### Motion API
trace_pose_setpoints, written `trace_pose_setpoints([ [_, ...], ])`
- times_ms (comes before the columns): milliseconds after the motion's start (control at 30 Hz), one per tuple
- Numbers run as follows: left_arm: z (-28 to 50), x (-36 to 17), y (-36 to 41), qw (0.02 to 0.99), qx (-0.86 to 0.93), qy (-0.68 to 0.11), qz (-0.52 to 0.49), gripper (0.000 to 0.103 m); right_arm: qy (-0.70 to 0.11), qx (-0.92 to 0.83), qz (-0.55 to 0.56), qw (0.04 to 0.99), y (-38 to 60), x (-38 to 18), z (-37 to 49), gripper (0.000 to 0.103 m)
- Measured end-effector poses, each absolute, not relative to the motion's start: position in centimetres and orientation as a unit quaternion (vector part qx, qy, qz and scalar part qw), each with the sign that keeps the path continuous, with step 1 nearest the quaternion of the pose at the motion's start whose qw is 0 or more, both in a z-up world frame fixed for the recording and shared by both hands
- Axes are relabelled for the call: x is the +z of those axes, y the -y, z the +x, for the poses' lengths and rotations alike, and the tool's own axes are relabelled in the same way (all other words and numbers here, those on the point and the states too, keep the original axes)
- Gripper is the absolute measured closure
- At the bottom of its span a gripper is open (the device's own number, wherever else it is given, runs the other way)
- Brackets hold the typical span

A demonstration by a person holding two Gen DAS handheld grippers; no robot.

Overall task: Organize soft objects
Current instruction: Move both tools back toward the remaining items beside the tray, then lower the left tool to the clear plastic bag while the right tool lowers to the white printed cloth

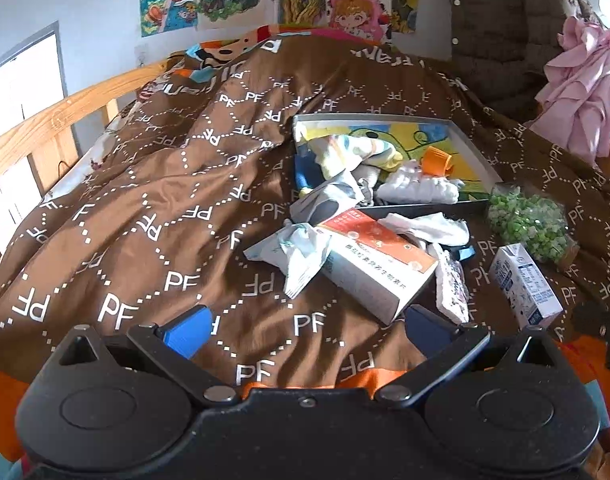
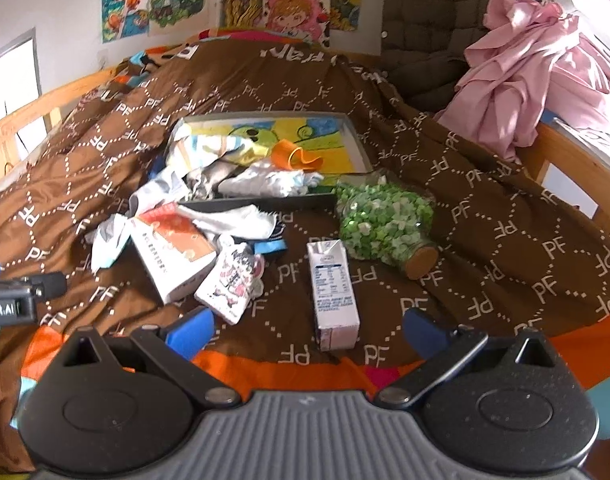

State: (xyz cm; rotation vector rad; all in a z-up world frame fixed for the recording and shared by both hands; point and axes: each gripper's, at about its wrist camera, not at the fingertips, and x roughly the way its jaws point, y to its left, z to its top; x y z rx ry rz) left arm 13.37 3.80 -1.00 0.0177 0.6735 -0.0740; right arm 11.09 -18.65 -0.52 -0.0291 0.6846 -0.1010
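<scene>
Both the left tongs point(image 1: 307, 330) and the right tongs point(image 2: 307, 330) gape empty, and the crumpled white cloth sock point(image 2: 241, 216) lies upper left of centre in the right view, long axis sideways, nearer the left tongs.

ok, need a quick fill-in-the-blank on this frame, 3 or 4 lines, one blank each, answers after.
1. Both the left gripper and the right gripper hold nothing and stand ____.
2. The small orange plastic cup lies inside the shallow grey ____ with a cartoon-printed bottom.
3. The glass jar of green and white pieces lies on its side and is closed with a ____ stopper.
4. The white milk carton rests on the ____ blanket printed with PF letters.

Answers: open; tray; cork; brown
</scene>
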Motion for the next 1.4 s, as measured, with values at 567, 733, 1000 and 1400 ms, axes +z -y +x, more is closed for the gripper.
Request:
trace_pose_setpoints([
  [567, 14.7, -1.4, -5.2, 0.935, -0.019, -0.353, -0.032, 0.001, -0.346, -0.011, -0.061, 0.936, 16.2, -1.6, 12.2, 0.000],
  [733, 15.0, -1.0, -5.5, 0.936, -0.020, -0.349, -0.045, 0.001, -0.349, 0.000, -0.066, 0.935, 15.7, -2.0, 12.5, 0.000],
  [1000, 16.7, -0.7, -6.0, 0.939, -0.030, -0.342, -0.016, 0.001, -0.322, 0.027, -0.106, 0.940, 14.1, -2.8, 13.8, 0.000],
  [1400, 22.7, -4.9, -6.8, 0.933, -0.062, -0.354, 0.023, 0.001, -0.298, 0.073, -0.232, 0.923, 10.5, -7.0, 16.9, 0.000],
])
